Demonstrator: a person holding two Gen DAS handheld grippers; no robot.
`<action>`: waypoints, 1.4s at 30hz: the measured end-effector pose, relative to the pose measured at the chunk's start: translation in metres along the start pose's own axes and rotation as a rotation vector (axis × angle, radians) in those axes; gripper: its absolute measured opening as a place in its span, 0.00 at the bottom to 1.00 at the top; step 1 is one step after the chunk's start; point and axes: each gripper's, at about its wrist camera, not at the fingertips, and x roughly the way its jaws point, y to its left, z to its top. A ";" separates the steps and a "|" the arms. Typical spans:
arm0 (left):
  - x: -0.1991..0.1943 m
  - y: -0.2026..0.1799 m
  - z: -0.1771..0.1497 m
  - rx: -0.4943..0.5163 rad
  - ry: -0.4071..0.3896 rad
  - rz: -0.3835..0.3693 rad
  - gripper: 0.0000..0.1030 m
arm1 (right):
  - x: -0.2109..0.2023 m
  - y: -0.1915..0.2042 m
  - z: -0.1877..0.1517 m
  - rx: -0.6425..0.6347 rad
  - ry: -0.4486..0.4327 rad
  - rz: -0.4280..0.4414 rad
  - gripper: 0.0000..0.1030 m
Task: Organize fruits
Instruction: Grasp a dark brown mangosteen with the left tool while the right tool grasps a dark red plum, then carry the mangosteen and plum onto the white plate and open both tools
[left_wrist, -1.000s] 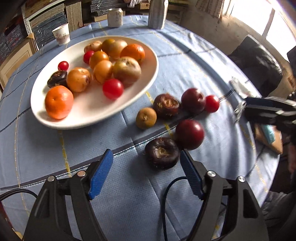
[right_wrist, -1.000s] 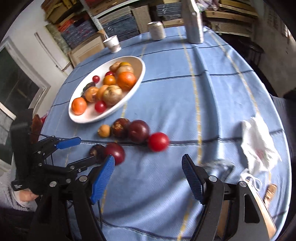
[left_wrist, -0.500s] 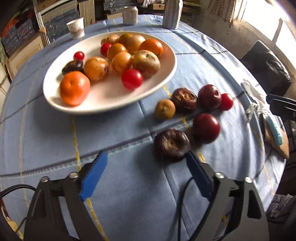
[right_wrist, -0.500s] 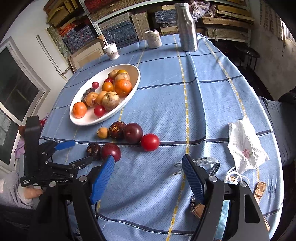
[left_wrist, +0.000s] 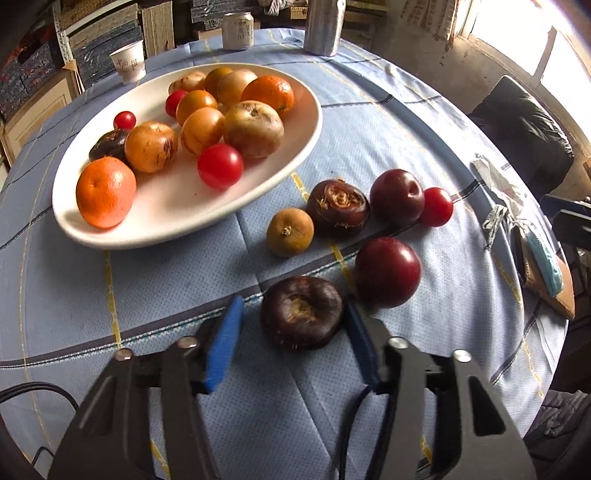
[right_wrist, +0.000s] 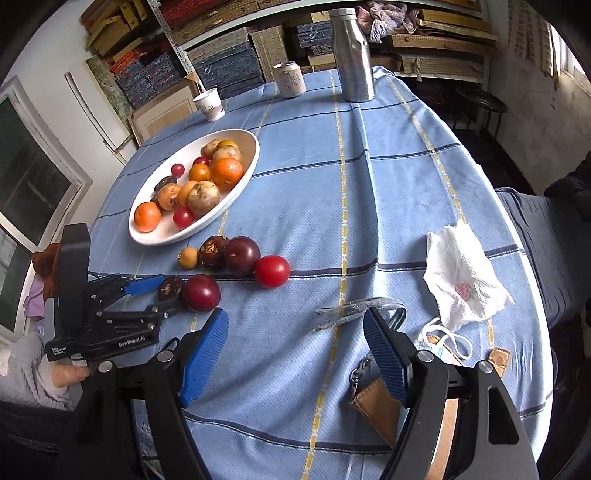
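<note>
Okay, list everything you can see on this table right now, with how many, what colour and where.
plate: one, white, oval, far left, heaped with orange, tan, red and dark fruit
loose fruit: six on the cloth beside the plate, dark brown, maroon, tan, red
dark brown fruit: one of the six, between the left fingers
tablecloth: one, blue checked
paper cup: one, white, far edge
can: one, pale, far edge
metal bottle: one, silver, far edge
tissue: one, white, right side
left gripper: black, blue pads, open
right gripper: black, blue pads, open

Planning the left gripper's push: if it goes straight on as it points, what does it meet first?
The dark water chestnut, already between the open left gripper fingers; the plum lies just beyond, to the right.
</note>
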 end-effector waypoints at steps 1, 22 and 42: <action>-0.001 -0.001 0.000 0.005 -0.001 -0.008 0.42 | 0.001 0.001 -0.001 -0.006 0.004 0.001 0.74; -0.057 0.082 -0.049 -0.176 -0.003 0.137 0.42 | 0.097 0.093 0.015 -0.220 0.159 0.116 0.51; -0.065 0.086 -0.021 -0.186 -0.055 0.094 0.42 | 0.076 0.086 0.016 -0.205 0.130 0.120 0.38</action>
